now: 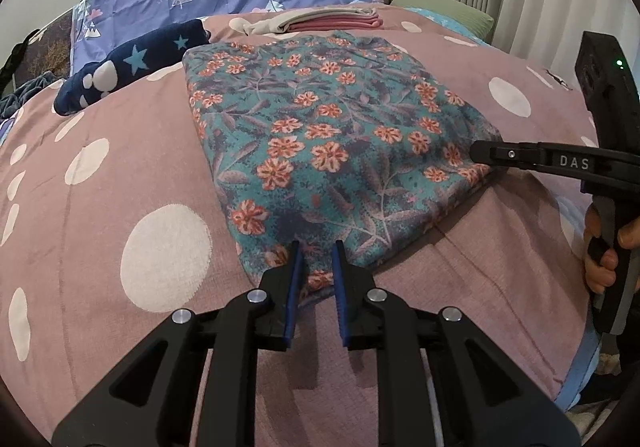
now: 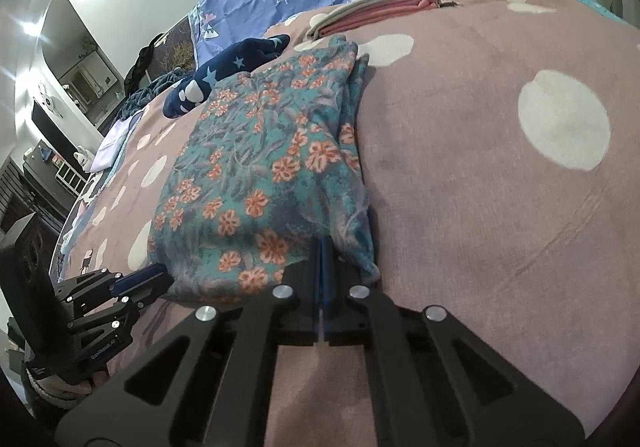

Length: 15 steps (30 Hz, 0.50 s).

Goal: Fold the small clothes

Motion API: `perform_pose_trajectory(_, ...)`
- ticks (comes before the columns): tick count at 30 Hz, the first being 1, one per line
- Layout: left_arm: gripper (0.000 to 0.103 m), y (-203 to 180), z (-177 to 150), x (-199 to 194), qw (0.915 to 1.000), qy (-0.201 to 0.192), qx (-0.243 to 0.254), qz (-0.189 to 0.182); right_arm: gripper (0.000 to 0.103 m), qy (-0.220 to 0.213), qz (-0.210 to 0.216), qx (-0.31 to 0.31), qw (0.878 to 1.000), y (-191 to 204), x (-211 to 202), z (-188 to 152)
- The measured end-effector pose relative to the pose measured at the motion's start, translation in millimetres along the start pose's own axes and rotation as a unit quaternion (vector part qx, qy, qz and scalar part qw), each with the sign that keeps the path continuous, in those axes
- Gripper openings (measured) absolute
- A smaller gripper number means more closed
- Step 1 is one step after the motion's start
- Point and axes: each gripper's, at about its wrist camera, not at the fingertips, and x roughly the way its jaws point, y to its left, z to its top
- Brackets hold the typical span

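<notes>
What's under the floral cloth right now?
The floral cloth lies folded on the pink spotted blanket. Whether anything else sits beneath it is hidden by the fabric.

Both wrist views look down at a slant, from close by, onto the folded floral cloth (image 1: pixel 340 151) — the left one from its near corner, the right one from its right edge (image 2: pixel 264 183) — and share it.

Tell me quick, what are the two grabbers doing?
Left gripper: slightly open over the near edge of the flowery cloth, not pinching it.
Right gripper: closed at the cloth's corner; a grip cannot be told.
</notes>
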Motion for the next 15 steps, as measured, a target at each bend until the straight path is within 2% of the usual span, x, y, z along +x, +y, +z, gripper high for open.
perform_pose_trajectory(1,0.018,1,1,-2,1.0000,-0.002,-0.004,-0.003,0.001,-0.009,-0.001,-0.004,1.000,3,-5,4)
perform_pose_trajectory(2,0.018,1,4,-6,0.9999,-0.006,-0.008,-0.008,0.006,-0.022,-0.001,-0.011,1.000,7,-10,9)
perform_pose_trajectory(7,0.021,7,28,-21,0.9985,-0.053,-0.012,-0.010,0.006,-0.056,0.006,-0.044,0.997,24,-15,28)
perform_pose_trajectory(9,0.029,11,34,-16,0.9984,-0.055,-0.014,-0.004,0.006,-0.042,-0.001,-0.045,0.998,24,-3,28)
perform_pose_trajectory(11,0.030,18,35,6,0.9995,-0.022,-0.019,0.006,0.007,0.010,-0.029,-0.027,0.999,13,23,20)
perform_pose_trajectory(12,0.030,21,30,19,0.9998,-0.005,-0.020,0.008,0.005,0.014,-0.022,-0.016,1.000,5,28,15)
perform_pose_trajectory(15,0.034,17,22,18,0.9997,-0.023,-0.008,0.007,0.003,0.006,-0.011,-0.018,1.000,2,23,14)
